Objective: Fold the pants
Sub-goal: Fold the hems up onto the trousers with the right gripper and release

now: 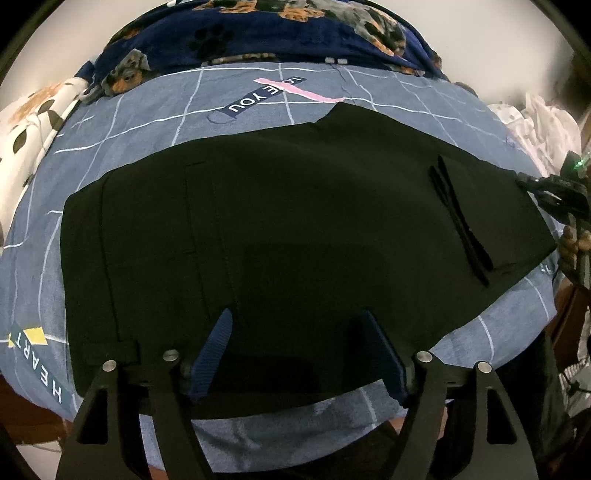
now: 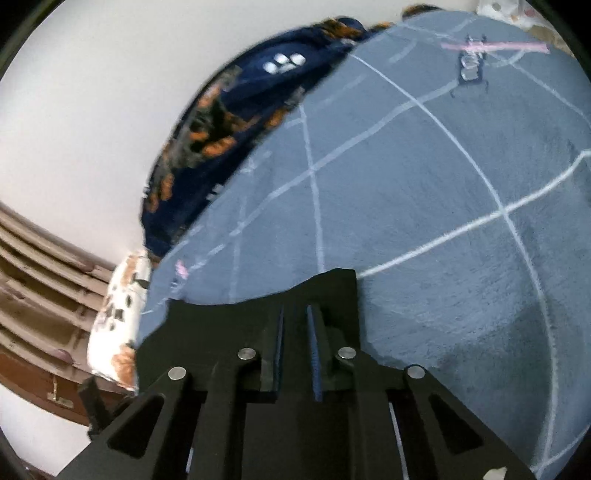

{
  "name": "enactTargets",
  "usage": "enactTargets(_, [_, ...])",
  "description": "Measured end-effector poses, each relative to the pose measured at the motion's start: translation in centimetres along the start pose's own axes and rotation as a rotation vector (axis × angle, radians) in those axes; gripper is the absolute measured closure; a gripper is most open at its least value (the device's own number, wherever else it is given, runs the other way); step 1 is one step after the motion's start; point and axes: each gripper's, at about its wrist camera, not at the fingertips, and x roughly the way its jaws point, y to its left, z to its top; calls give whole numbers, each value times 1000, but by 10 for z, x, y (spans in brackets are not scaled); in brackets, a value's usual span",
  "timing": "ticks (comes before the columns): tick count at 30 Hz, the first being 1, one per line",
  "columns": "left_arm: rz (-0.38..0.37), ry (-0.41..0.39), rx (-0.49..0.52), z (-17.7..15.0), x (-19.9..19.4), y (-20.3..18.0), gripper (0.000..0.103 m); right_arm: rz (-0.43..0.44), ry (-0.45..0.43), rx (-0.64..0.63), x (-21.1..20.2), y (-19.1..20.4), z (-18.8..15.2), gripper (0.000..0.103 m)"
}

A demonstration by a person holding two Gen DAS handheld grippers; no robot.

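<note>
While the black pants (image 1: pixel 295 229) lie spread flat across the blue grid-patterned bed (image 1: pixel 155 110), they read as light, limp cloth that will drape and sag wherever it is not supported, so a single pinch would lift only a corner and drag the rest. The left hand-held gripper (image 1: pixel 299 350) hangs over the near edge of the pants with its jaws wide and nothing between them. In the right wrist view the right hand-held gripper (image 2: pixel 295 339) has its jaws drawn nearly together on a fold of the black cloth (image 2: pixel 258 295), at an edge of the garment, with bare bed beyond it. Judging by the weave, the fabric is smooth and may slip from a shallow bite, so a deep grip over a seam, hem or the waistband would hold best. A dark dog-print blanket (image 1: pixel 295 33) is bunched at the far side of the bed, well apart from the pants.
</note>
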Motion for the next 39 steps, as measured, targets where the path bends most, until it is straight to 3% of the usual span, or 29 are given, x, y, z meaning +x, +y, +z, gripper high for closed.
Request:
enactTargets(1, [0,0,1,0,0,0,28,-20,4,-5,1,-3,-1,103])
enactTargets(7, [-1,3,0,0,0,1,27,-38,9,-16,-2,4,0,103])
enactTargets(9, [-1,3,-2,0,-1,2,27,29,-27,-12,-17,7,-3,93])
enactTargets(16, [-15,1,-23,2,-1,5,27,146,-27,-80,-59,15,-50,93])
enactTargets(21, [-19,-1,-27,2,-2,4,27,77,46,-134,-49,15,-88,94])
enactTargets(23, [-25,-5,-33,2,-3,5,27,50,50,-119,-42,8,-94,101])
enactTargets(26, [-39,-21,-50,3,-8,8,27,68,38,-85,-39,3,-95,103])
enactTargets(29, [-41,-46,-68,4,-16,12,27,28,42,-137,-41,17,-94,102])
enactTargets(30, [-37,-54,-71,5,-18,13,27,35,35,-144,-43,23,-93,93])
enactTargets(39, [54,-115,-42,9,-34,13,27,123,-8,-268,-52,106,-93,90])
